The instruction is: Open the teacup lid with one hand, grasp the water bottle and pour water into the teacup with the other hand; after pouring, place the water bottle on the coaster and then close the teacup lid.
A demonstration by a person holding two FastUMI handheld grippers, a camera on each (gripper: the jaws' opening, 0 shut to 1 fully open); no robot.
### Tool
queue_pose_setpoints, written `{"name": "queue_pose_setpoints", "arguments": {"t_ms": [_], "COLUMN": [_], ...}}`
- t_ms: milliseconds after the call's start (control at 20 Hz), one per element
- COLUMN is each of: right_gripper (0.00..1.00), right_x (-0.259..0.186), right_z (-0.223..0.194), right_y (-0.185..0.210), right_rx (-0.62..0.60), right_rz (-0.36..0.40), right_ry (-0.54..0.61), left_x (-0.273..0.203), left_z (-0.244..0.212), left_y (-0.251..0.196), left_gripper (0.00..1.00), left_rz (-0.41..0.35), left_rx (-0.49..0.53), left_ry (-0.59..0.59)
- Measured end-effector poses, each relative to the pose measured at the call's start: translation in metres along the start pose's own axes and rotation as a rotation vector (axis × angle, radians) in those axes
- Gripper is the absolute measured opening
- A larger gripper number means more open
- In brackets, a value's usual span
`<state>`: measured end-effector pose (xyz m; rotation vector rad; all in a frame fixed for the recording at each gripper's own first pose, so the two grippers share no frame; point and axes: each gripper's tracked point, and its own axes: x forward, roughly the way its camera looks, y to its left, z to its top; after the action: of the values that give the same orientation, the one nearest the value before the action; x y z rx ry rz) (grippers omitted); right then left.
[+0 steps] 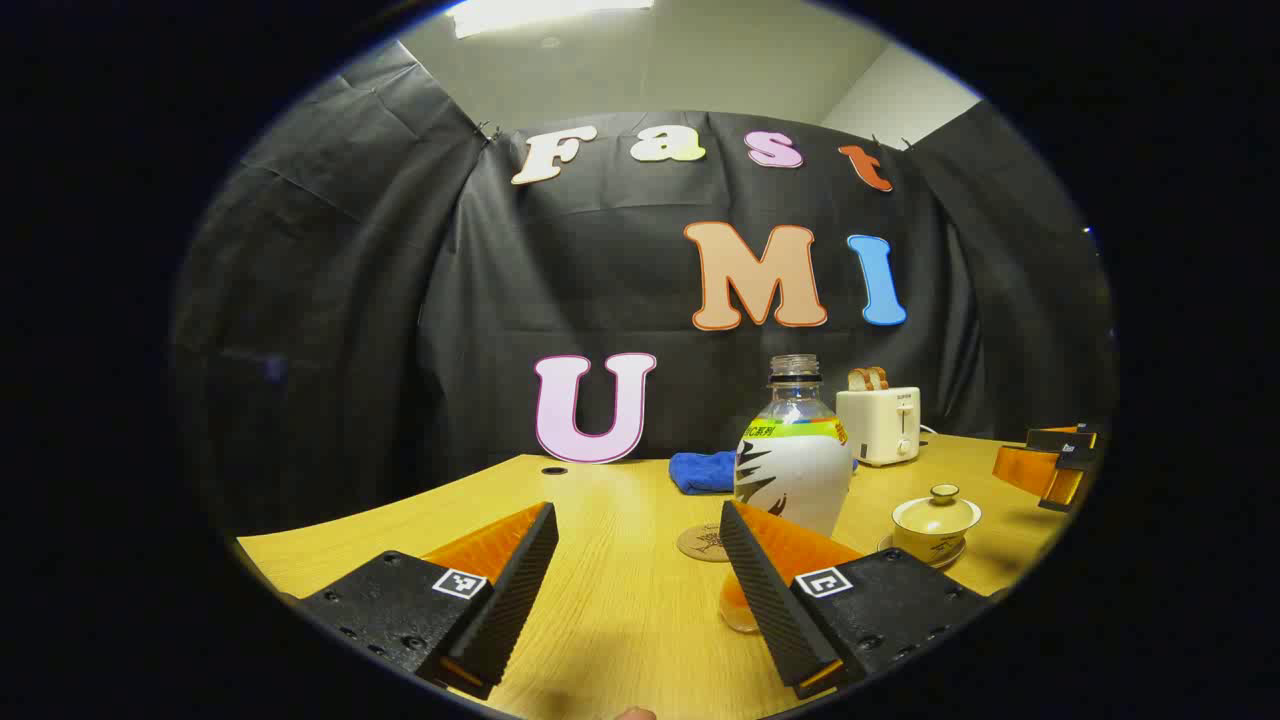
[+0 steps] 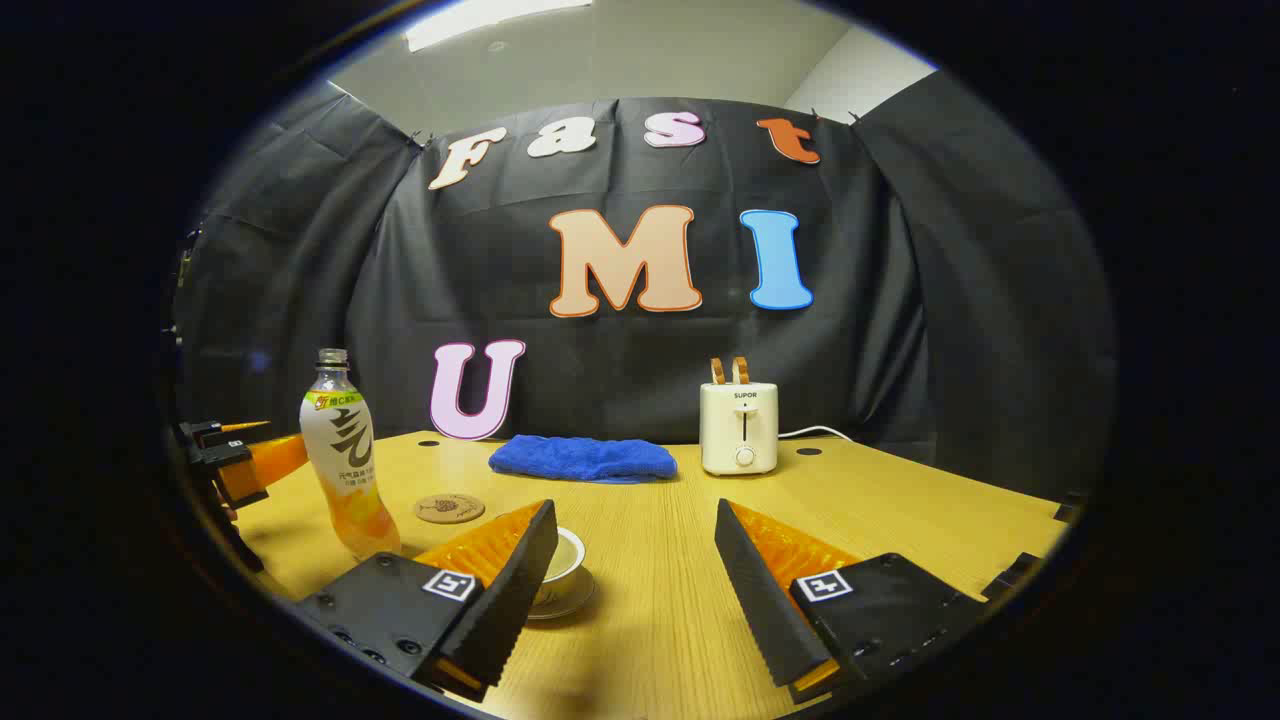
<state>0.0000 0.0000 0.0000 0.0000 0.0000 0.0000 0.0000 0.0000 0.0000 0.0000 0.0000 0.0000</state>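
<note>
Two grippers were over a wooden table (image 1: 620, 600), both with jaws spread wide and nothing pinched. In the left gripper view the left gripper (image 1: 638, 575) sat low near the table edge, its ribbed finger faces apart; the water bottle (image 1: 793, 460) stood upright just past its right-hand finger, which hid the bottle's base. Bottle was clear plastic, uncapped, with a white printed sleeve and orange liquid at the bottom. A round cork coaster (image 1: 703, 543) lay flat just left of the bottle, partly behind that finger. The teacup (image 1: 936, 520), pale ceramic on a saucer, stood right of the bottle with its knobbed lid (image 1: 944, 497) still on. The right gripper (image 1: 1050, 465) showed at the far right edge, apart from the cup. In the right gripper view the right gripper (image 2: 635, 580) hung with the teacup (image 2: 565, 570) half hidden behind its left-hand finger; lid couldn't be made out there. The bottle (image 2: 345, 460) stood to the left, coaster (image 2: 449, 508) beside it, left gripper (image 2: 240, 460) just beyond at the edge. Farther back, a folded blue towel (image 2: 583, 458), soft and fuzzy, lay near a cream boxy toaster (image 2: 739, 428) with two bread slices sticking up, against the black cloth wall.
</note>
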Motion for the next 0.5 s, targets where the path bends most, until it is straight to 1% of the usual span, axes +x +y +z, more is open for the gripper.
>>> {"name": "queue_pose_setpoints", "arguments": {"t_ms": [50, 200, 250, 300, 500], "right_gripper": [0.97, 0.97, 0.99, 0.97, 0.97], "right_x": [-0.0001, -0.0001, 0.0, 0.0001, -0.0003], "right_z": [-0.0005, 0.0003, -0.0003, 0.0003, 0.0002], "right_y": [0.0004, -0.0001, 0.0003, 0.0002, 0.0002], "right_rx": [0.0, 0.0, 0.0, 0.0, 0.0], "right_rz": [0.0, 0.0, 0.0, 0.0, 0.0], "right_ry": [0.0, 0.0, 0.001, 0.002, 0.003], "left_x": [0.0003, -0.0002, 0.0, 0.0004, 0.0005], "left_z": [0.0007, -0.0006, -0.0005, -0.0002, 0.0001], "left_y": [-0.0001, 0.0004, 0.0003, 0.0002, 0.0], "left_gripper": [0.95, 0.95, 0.95, 0.95, 0.95], "left_rz": [0.0, 0.0, 0.0, 0.0, 0.0], "left_rx": [0.0, -0.001, 0.0, 0.0, -0.001], "left_ry": [0.0, -0.001, 0.0, 0.0, 0.0]}}
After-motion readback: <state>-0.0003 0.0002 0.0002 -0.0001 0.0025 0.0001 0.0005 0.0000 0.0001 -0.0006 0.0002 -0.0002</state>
